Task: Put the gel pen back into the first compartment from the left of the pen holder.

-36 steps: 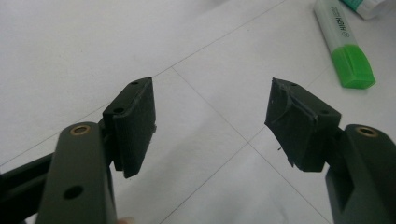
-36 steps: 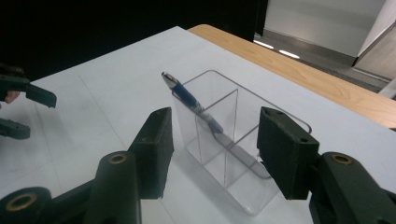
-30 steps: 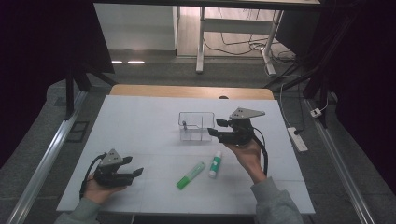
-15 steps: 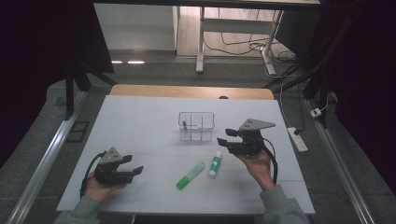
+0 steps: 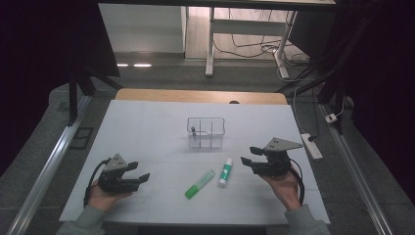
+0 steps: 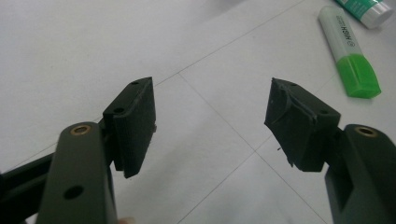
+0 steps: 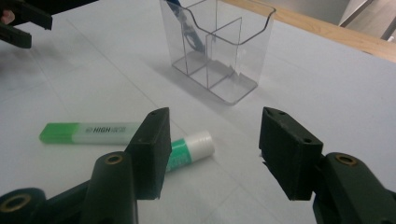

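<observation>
nearby, highlighter (image 5: 199, 183) beside glue stick (image 5: 225, 171); clear organizer (image 5: 206, 132) behind

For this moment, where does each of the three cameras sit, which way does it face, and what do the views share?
High view: above the person's side, facing forward and down on the white table; both forearms, left gripper and right gripper show.
Left gripper view: rides the left gripper, facing down over the tabletop; its open jaws show.
Right gripper view: rides the right gripper, facing the clear plastic divided holder; open jaws show.
Shared: green-capped highlighter and green-and-white glue stick in all three.
</observation>
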`<state>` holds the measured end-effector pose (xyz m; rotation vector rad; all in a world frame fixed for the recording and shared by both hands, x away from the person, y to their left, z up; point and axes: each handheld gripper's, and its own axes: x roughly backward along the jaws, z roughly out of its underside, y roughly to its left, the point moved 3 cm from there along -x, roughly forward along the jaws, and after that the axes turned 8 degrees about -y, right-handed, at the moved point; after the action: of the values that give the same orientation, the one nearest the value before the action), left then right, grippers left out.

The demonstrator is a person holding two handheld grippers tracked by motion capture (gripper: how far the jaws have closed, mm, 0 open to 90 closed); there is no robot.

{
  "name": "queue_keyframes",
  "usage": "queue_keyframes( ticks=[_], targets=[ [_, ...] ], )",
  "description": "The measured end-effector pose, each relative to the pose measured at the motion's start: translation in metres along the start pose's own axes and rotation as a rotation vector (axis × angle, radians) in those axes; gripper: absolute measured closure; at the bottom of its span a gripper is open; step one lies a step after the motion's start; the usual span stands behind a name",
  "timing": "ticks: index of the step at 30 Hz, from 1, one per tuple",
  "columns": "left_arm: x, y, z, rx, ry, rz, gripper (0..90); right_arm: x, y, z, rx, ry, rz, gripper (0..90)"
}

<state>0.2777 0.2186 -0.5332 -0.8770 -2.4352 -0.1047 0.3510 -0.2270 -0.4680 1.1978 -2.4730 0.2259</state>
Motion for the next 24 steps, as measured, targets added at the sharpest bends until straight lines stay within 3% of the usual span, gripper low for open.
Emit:
queue_keyframes(
  ticks=[11,18,24],
  targets=[
    [-0.001,-0.002,-0.005,0.000,-0.007,0.005,32.7,0.017,-0.005,0.020,-0.020,0.008,0.008,43.0],
    [-0.003,-0.008,-0.011,-0.003,-0.006,0.031,32.6,0.014,-0.004,0.024,0.005,0.030,0.010,42.7],
    [-0.005,-0.014,-0.017,-0.006,-0.001,0.058,32.3,0.024,-0.006,0.030,-0.004,0.027,0.022,42.8]
  ],
)
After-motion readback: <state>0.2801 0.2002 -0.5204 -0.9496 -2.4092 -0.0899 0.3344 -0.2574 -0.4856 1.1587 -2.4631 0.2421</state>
